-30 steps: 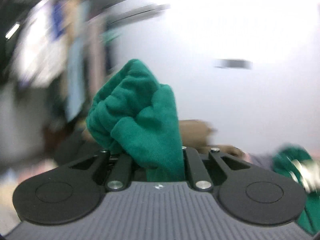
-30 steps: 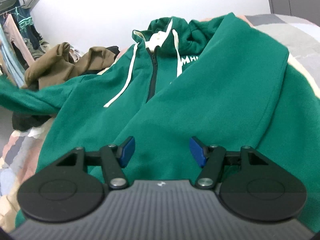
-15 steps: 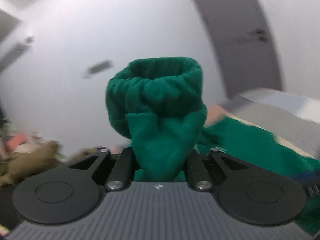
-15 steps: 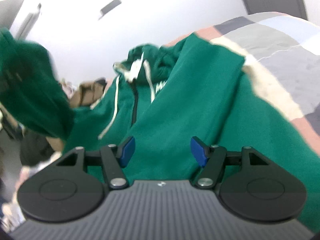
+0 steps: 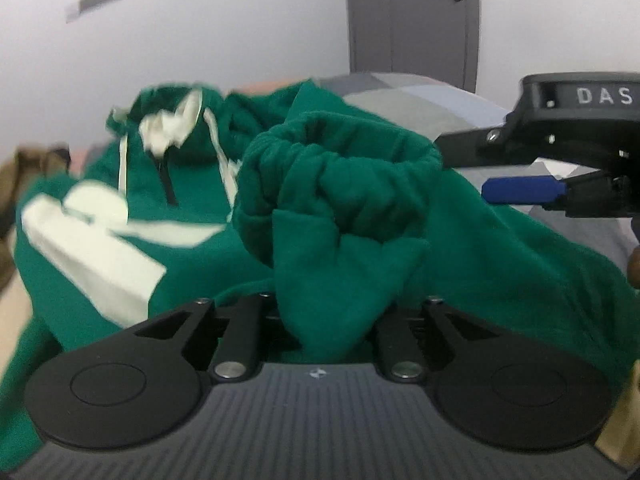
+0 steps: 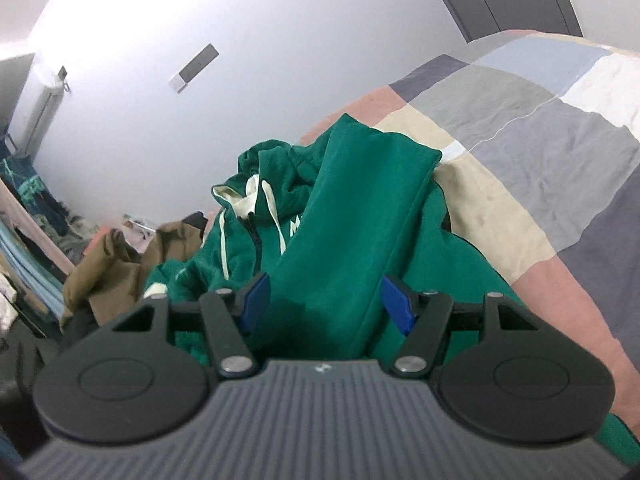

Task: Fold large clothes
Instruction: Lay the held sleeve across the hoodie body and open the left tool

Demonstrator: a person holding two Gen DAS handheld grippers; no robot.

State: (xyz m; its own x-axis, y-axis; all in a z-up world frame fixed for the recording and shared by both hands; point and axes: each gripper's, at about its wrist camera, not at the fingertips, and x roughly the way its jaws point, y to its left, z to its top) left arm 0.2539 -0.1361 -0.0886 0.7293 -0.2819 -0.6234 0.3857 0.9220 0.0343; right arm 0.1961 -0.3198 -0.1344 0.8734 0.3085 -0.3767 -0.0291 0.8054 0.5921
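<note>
Left to right in the left wrist view: a brown garment (image 5: 24,168) lies at nine o'clock on the bed edge, well apart from the work. Next comes the green hoodie (image 5: 100,240), spread front-up on the patchwork bedcover (image 5: 420,92), its hood and white drawstrings toward eleven o'clock and its zip running away from the camera. At centre, the left gripper (image 5: 328,312) has the bunched sleeve cuff (image 5: 340,184) standing between its jaws; the jaws have just been opening, so the hold is judged to be slackening, and whether the pads press on the fabric cannot be told because the cloth hides them. At three o'clock the right gripper (image 5: 520,191) enters from the side, one blue pad showing, nothing on it. In the right wrist view its jaws stand apart with both blue pads bare; a folded-over sleeve panel (image 6: 360,216) runs from between them up toward one o'clock without being pinched. The governing relation: the cuff sits directly ahead of the left gripper, at twelve o'clock, over the hoodie's chest, with the garment's long axis running hem-near to hood-far. The left hand is plainly the nearer. The step in hand appears to be laying this sleeve across the body; the coming move calls for a clean release there.
</note>
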